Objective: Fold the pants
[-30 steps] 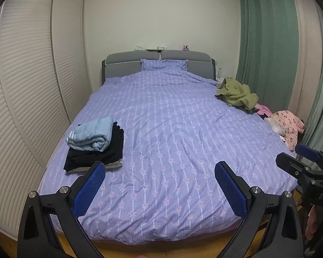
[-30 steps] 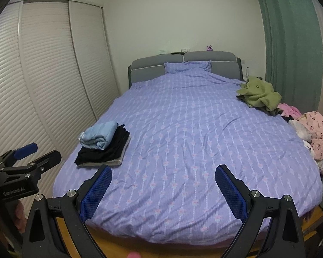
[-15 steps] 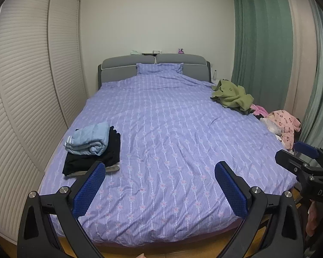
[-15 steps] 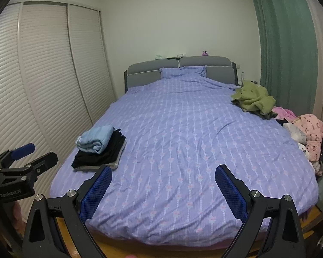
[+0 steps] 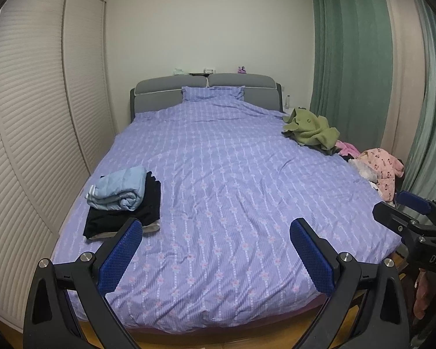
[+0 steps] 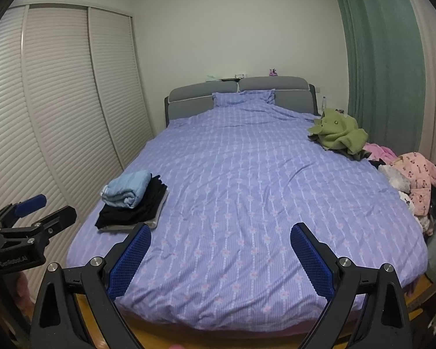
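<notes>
A bed with a purple patterned cover [image 5: 223,180] fills both views [image 6: 247,192]. On its left edge lies a stack of folded clothes: a light blue item [image 5: 119,186] on black garments [image 5: 148,203], also in the right wrist view [image 6: 128,189]. Loose clothes lie on the right edge: a green garment [image 5: 311,128] [image 6: 337,133] and a pink patterned garment [image 5: 380,168] [image 6: 415,177]. My left gripper [image 5: 215,247] is open and empty beyond the foot of the bed. My right gripper [image 6: 221,250] is open and empty there too.
Louvred wardrobe doors [image 5: 29,133] run close along the bed's left side. Green curtains [image 5: 348,64] hang at the right. A grey headboard [image 5: 206,90] and pillow stand at the far end. Wooden floor [image 6: 247,337] shows below the bed's foot.
Both grippers have drawn back and risen a little from the bed; the bed looks farther away. Both stay open and empty. Nothing on the bed has moved.
</notes>
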{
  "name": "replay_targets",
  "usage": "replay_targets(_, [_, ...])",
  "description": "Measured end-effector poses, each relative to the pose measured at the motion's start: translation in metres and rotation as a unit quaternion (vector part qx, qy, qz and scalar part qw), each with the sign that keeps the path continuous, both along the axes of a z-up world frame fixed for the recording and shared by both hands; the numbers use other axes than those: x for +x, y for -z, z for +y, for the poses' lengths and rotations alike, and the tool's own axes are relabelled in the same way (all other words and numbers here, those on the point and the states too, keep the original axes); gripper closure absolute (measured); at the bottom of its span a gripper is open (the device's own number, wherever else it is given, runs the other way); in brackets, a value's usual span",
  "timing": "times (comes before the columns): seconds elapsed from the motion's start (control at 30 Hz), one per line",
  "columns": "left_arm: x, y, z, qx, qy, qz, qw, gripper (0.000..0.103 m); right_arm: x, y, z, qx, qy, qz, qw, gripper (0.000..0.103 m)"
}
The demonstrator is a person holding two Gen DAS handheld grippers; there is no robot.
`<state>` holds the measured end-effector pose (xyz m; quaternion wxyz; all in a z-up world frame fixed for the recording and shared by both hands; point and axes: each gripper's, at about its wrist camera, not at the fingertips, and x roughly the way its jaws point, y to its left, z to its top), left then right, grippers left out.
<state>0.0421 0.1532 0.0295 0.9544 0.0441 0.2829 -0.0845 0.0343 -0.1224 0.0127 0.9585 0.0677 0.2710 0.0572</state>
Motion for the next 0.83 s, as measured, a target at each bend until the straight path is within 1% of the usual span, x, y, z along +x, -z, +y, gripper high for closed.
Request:
replay_targets(0.07, [0.001, 0.001, 0.000, 0.002, -0.002, 0.002, 1.0000, 0.000, 0.000, 0.000, 0.000, 0.000, 0.000, -0.001, 1.000, 0.005])
replay_targets(0.23, [0.003, 0.002, 0.003, -0.006, 0.000, 0.008, 1.0000, 0.000, -0.001, -0.001, 0.000, -0.002, 0.002, -0.001, 1.000, 0.005])
replay_targets(0.43, [0.003, 0.002, 0.003, -0.003, 0.001, 0.009, 1.0000, 0.000, -0.003, -0.002, 0.000, -0.005, 0.007, -0.002, 1.000, 0.005])
replay_targets(0.63, [0.008, 0.002, 0.006, -0.014, 0.010, 0.015, 0.9997, 0.000, -0.003, -0.001, -0.001, -0.001, 0.013, -0.001, 1.000, 0.005])
replay_targets(0.83, [0.014, 0.004, 0.006, -0.016, 0.014, 0.017, 0.9996, 0.000, 0.001, 0.000, -0.001, -0.002, 0.016, 0.002, 1.000, 0.005])
